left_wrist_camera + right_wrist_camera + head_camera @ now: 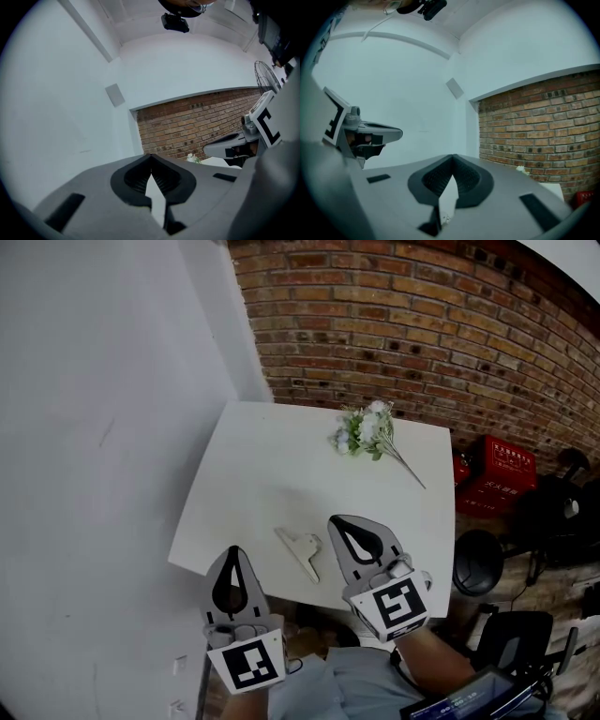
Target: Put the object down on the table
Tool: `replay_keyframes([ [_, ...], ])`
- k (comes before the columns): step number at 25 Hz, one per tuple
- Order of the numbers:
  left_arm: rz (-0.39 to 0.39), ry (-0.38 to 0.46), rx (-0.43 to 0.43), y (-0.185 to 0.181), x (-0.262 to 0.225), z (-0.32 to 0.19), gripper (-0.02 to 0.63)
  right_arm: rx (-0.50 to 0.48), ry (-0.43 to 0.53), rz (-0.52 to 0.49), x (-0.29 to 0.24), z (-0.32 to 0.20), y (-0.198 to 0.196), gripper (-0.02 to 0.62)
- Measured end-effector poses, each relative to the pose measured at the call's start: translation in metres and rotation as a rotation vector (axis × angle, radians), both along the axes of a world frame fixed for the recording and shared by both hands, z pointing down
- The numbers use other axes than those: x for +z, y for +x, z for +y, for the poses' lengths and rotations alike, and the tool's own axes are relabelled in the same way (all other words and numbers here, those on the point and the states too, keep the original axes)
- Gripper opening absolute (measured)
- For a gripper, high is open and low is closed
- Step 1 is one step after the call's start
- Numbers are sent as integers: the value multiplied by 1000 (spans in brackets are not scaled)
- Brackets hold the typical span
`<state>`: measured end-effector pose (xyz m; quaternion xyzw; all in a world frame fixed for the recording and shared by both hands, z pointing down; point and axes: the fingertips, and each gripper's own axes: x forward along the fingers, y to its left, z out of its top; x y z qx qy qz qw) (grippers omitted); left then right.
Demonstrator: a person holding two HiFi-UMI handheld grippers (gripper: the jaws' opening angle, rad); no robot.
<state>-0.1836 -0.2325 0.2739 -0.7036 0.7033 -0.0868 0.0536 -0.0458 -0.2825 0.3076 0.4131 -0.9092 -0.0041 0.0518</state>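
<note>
Nearest the camera, the left tool (234,553) and right tool (335,520) are both clenched on nothing above the near edge of the square white bench (253,460), which carries a white-and-green flower bunch (367,432) at its far side and a small white plastic clip (302,550) lying flat between the tools, just beside the right one.

The white object (300,549) is a pale, flat, T-shaped piece with a wide head and a tapering stem. It lies flat on the white surface (262,465), lower centre of the frame, near the front edge, with the stem pointing lower right.
</note>
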Motion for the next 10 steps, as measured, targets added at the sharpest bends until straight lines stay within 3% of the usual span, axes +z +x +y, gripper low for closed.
replay_keyframes([
  [10, -1, -12, 4, 0, 2, -2, 9, 3, -19, -16, 0, -1, -4, 5],
])
